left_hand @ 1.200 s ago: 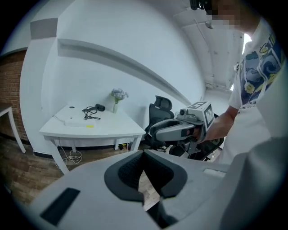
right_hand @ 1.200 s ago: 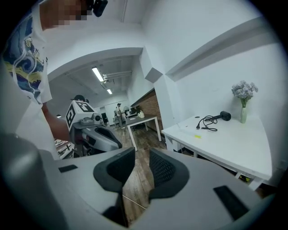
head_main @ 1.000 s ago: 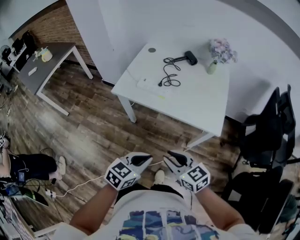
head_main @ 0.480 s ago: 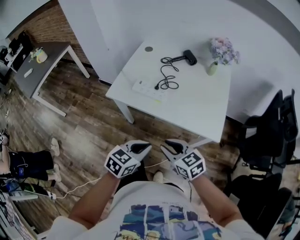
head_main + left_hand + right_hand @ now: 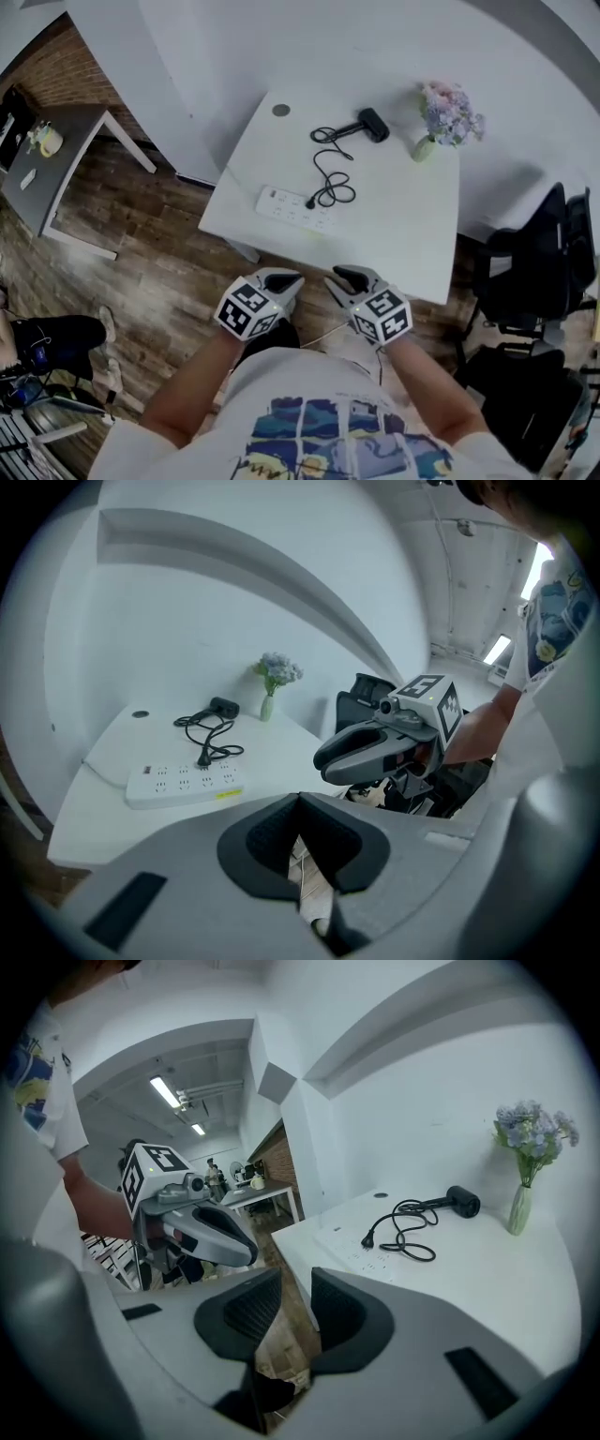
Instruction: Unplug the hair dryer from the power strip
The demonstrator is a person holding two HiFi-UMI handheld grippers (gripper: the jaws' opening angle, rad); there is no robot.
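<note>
A white power strip [image 5: 292,207] lies near the front left of the white table [image 5: 412,234]. The black hair dryer [image 5: 373,123] rests at the back, its cord [image 5: 330,178] coiled down to a plug [image 5: 309,202] on the strip. Both grippers hover side by side just short of the table's near edge, well away from the strip. The tips of my left gripper [image 5: 284,279] [image 5: 300,803] meet with nothing between them. My right gripper [image 5: 345,277] [image 5: 295,1283] stands open and empty. The strip [image 5: 183,784] [image 5: 361,1251] and dryer [image 5: 223,706] [image 5: 462,1201] lie ahead of both grippers.
A vase of pale flowers [image 5: 446,114] stands at the table's back right. Black office chairs [image 5: 534,272] crowd the right side. A grey side table [image 5: 52,164] is at far left over wooden floor, where a seated person's legs [image 5: 52,333] show. A white cable [image 5: 323,330] trails below the grippers.
The view and both grippers have advanced toward the white table, which now sits closer and lower in the head view. Both jaws look unchanged.
</note>
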